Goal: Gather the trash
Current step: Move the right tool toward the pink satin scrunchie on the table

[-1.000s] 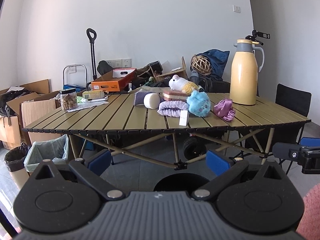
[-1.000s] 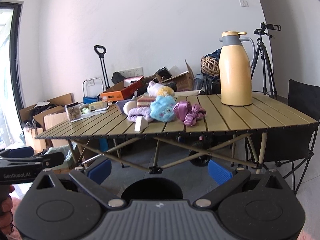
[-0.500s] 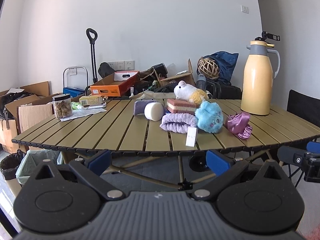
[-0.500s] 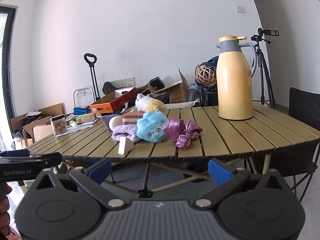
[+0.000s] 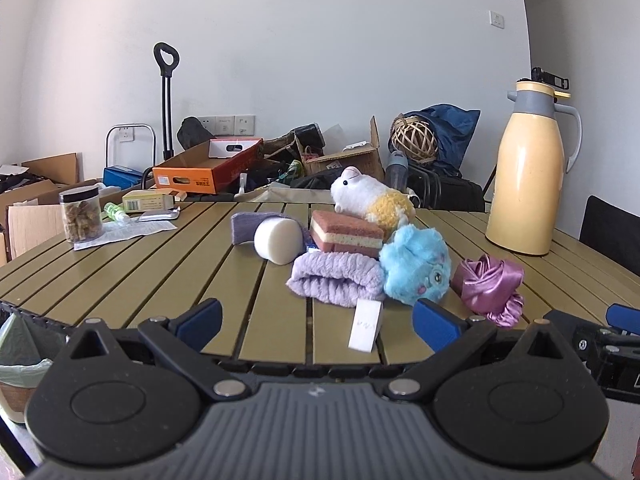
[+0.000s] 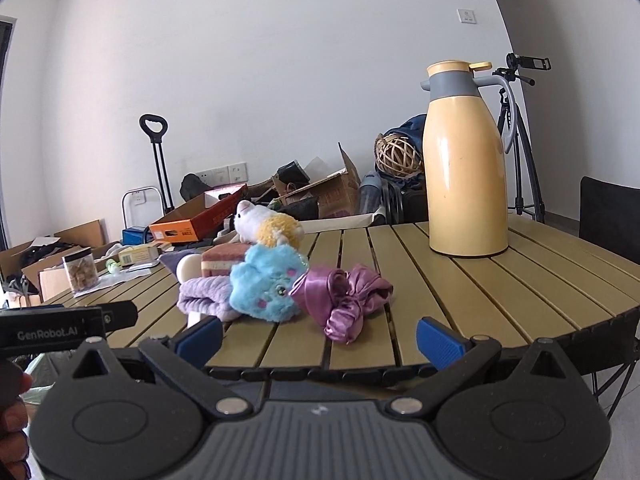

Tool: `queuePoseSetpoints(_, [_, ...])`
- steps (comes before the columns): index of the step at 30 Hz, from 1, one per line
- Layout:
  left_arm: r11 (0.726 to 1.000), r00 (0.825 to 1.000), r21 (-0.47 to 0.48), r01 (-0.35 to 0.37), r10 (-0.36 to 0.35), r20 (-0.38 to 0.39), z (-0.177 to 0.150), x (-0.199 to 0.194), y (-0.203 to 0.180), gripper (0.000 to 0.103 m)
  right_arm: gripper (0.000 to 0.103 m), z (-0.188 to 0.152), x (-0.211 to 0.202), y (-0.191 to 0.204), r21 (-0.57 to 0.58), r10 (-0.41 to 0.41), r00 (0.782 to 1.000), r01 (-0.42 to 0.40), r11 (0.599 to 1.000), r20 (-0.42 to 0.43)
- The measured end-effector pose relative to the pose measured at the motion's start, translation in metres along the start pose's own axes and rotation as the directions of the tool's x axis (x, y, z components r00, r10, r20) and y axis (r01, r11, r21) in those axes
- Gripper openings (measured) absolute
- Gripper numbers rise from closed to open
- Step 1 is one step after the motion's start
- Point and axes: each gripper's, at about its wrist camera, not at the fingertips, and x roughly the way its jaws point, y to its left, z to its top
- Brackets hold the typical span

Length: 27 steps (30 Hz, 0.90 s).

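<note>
Left wrist view: we hold the left gripper (image 5: 316, 320) at the near edge of the slatted table (image 5: 160, 272), its blue fingers (image 5: 199, 317) spread wide with nothing between them. We take the lavender headband (image 5: 336, 282) as our landmark. A white paper tag (image 5: 365, 325) hangs off its near side toward the table edge. Touching its right side is the blue plush toy (image 5: 416, 270), and further right, just beside that toy, lies the crumpled purple satin cloth (image 5: 490, 286). Behind the headband sit a white foam roll (image 5: 278, 240) and a pink sponge block (image 5: 346, 233), with a white and yellow plush (image 5: 370, 196) resting on the block. Well to the headband's left we see a jar of nuts (image 5: 81, 214) standing on a sheet of paper (image 5: 124, 232). Far right of it stands the yellow thermos (image 5: 526, 176). Below the table edge to the left, a lined bin (image 5: 20, 356) shows.

From the right wrist view, the right gripper (image 6: 320, 338) is likewise released and empty, aimed at the satin cloth (image 6: 344, 294) right of the headband (image 6: 204, 300).
</note>
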Motion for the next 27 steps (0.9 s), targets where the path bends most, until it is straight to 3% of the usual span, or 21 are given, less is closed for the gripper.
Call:
queuePoseSetpoints(8, [1.0,0.999,-0.028,0.011,-0.012,-0.03,0.005,0.042,-0.006,0.103,0.103,0.008,0.031,-0.012,0.013,-0.024,0.999,0.024,1.0,0.029])
queuePoseSetpoints(14, [1.0,0.999,0.001,0.023,-0.022,-0.049,-0.002,0.067,-0.018,0.103,0.103,0.008,0.053,-0.021,0.006,-0.067,0.997,0.067,0.998,0.037])
queuePoseSetpoints(17, [1.0,0.998,0.016,0.011,-0.01,-0.054,-0.007,0.076,-0.024,0.098,0.103,0.003,0.057,-0.026,0.035,-0.08,0.996,0.079,0.996,0.037])
queuePoseSetpoints(23, [0.999,0.996,0.024,0.046,-0.044,-0.078,-0.015,0.091,-0.03,0.072,0.103,-0.003,0.058,-0.028,0.027,-0.073,0.996,0.071,0.997,0.043])
queuePoseSetpoints(27, [0.997,0.993,0.018,0.071,-0.069,-0.099,-0.017,0.099,-0.033,0.042,0.103,-0.003,0.057,-0.027,0.041,-0.057,0.998,0.055,0.998,0.041])
